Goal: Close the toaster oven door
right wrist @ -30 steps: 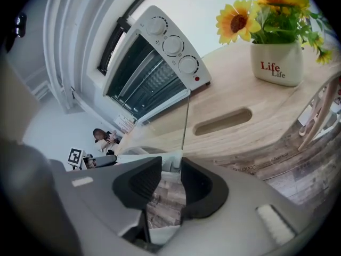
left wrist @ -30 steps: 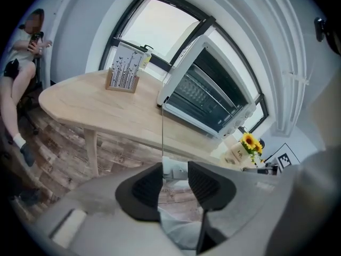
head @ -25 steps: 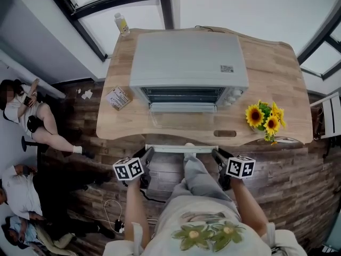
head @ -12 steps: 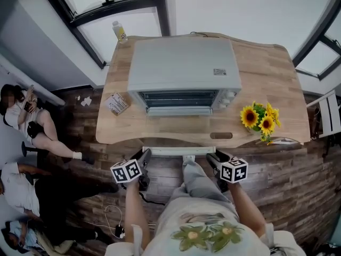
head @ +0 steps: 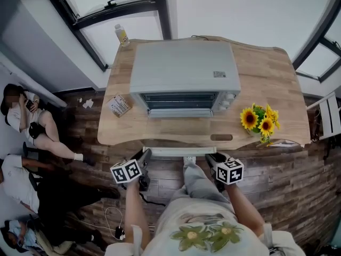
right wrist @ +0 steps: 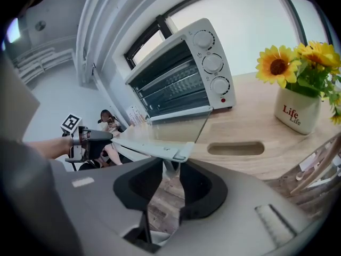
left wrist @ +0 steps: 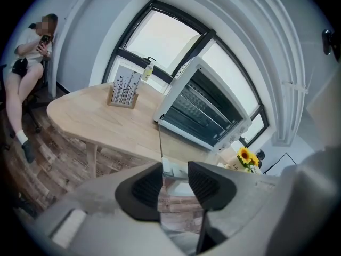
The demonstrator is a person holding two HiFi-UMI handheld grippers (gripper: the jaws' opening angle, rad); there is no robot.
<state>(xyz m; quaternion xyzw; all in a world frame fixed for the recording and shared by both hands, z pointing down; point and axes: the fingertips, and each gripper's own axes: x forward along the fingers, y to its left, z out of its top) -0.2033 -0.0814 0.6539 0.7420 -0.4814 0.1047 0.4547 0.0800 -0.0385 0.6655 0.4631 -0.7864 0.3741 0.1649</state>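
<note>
Head view: pale wood worktop [head: 277, 79] with rounded corners. Dark plank floor [head: 303, 185] lies around it, and window frames run beyond its far edge. Toaster oven [head: 184, 65] sits mid-worktop, toward the far edge. Its glass door [head: 181, 128] is down and lies level, reaching out at 6 o'clock past the worktop's near edge. The handle [head: 180, 151] hangs over the floor.

Left tool [head: 145, 154] is clamped on the handle's left end, right tool [head: 213, 158] on its right end. The right jaws have just been closing, with the handle's bracket between their pads.

Sunflowers [head: 260, 120] stand at 4 o'clock of the oven, near the edge and beside a slot [head: 221, 137] cut in the wood. Card stand [head: 118, 105] at 8 o'clock, small bottle [head: 122, 35] at the 11 o'clock corner. A wide strip of wood shows at 3 o'clock of the oven. Seated people [head: 32, 124] are off at 9 o'clock, well apart from the worktop.
</note>
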